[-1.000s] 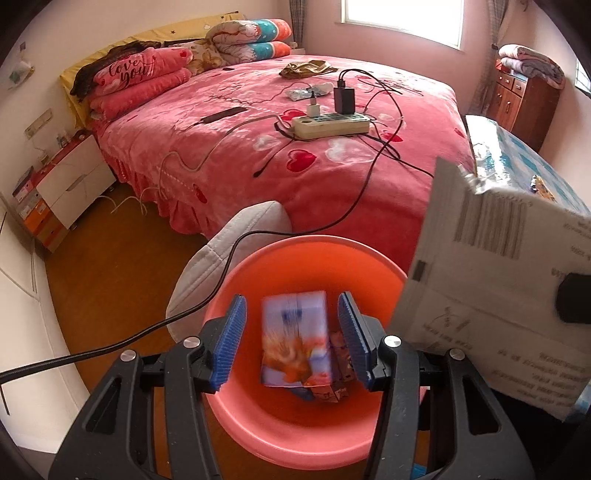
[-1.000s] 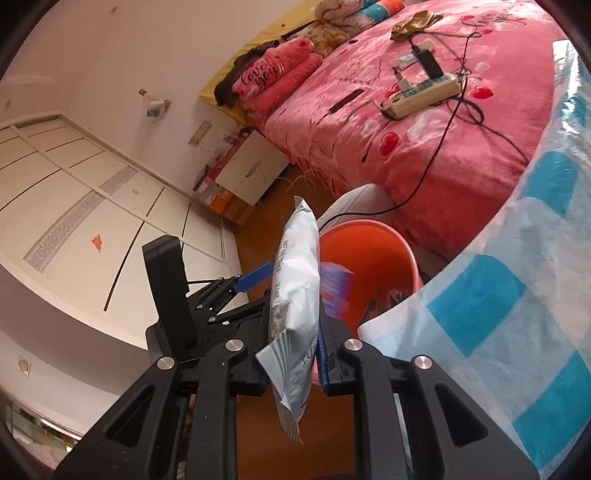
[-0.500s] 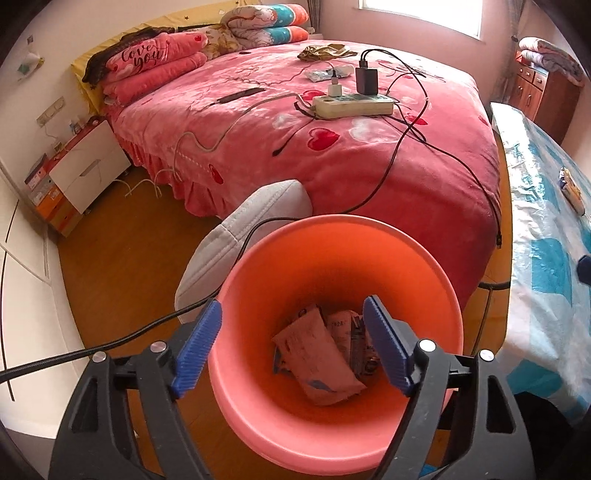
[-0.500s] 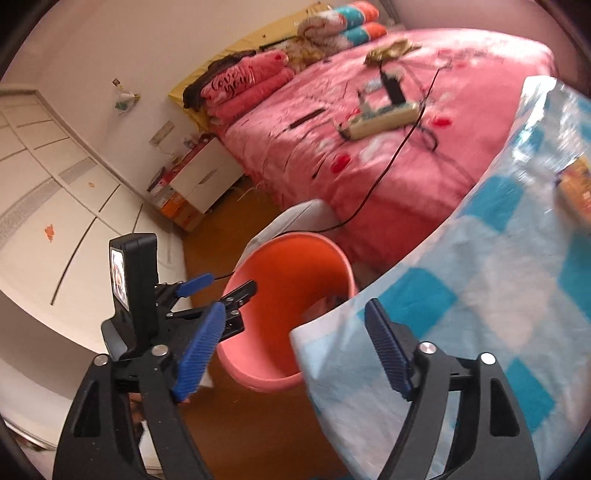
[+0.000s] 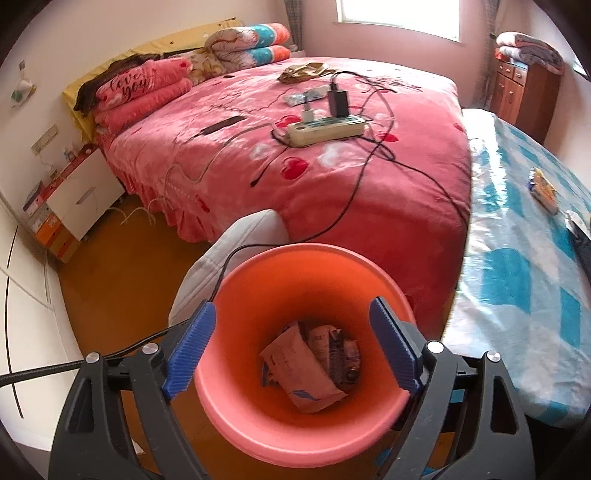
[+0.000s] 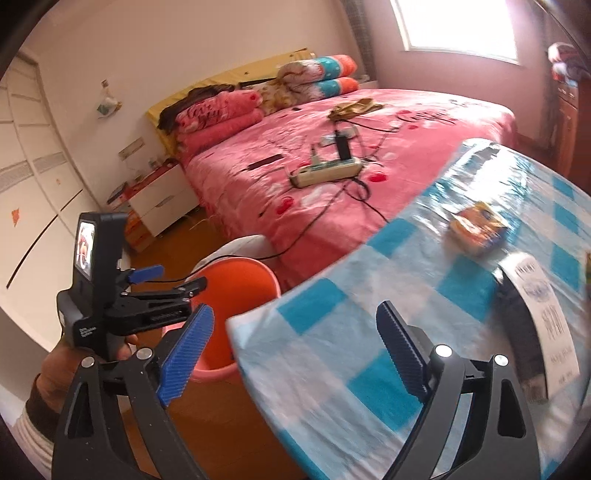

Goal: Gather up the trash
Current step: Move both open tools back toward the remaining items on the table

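Both the left gripper and the right gripper are hanging released and empty by the bin, while an orange packet is lying on the table beyond it, risking sliding on the glossy cover

Daylight came from the window behind the bed, blown out to white in both views. The room was evenly bright, with soft shadow inside the orange bin. The left wrist view was sharp. The right wrist view was smeared by motion blur, worst on the bench beside the bed, whose plastic cover showed glare. Fisheye bending and dark corners framed both.
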Demonstrator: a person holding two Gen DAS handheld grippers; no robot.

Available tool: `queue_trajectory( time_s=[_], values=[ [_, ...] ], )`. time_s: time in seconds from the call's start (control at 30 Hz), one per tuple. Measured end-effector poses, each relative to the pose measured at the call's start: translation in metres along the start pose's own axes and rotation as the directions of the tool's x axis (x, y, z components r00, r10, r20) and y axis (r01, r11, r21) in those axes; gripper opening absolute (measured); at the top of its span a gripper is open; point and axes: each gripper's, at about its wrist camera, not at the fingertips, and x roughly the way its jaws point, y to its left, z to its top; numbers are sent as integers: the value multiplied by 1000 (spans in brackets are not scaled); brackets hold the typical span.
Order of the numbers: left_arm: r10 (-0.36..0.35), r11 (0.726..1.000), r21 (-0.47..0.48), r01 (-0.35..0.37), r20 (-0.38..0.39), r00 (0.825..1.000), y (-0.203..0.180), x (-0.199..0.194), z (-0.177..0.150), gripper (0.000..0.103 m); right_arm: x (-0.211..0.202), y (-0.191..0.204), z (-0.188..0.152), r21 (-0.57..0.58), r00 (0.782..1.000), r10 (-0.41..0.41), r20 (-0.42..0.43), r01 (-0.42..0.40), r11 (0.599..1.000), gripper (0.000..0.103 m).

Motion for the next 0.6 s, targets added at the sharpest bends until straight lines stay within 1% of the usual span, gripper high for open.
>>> queue_trajectory(
  time_s=[0.2, 0.27, 0.5, 0.6],
  values=[
    [-28, 998, 58, 26, 30, 999, -28, -17, 5, 86, -19, -24, -12, 74, 999, -29, 22, 27, 997, 89],
    [-35, 997, 77, 32, 37, 999, -39, -22, 7, 86, -28, -31, -16, 91, 998, -39, 39, 35, 995, 92],
    [-55, 989, 139, 47, 55, 997, -71, -38, 9, 87, -56, -49, -29, 145, 994, -59, 90, 46, 988, 94],
    [-64, 986, 159, 54, 62, 996, -82, -45, 9, 90, -63, -57, -32, 161, 993, -66, 101, 49, 986, 94]
  ],
)
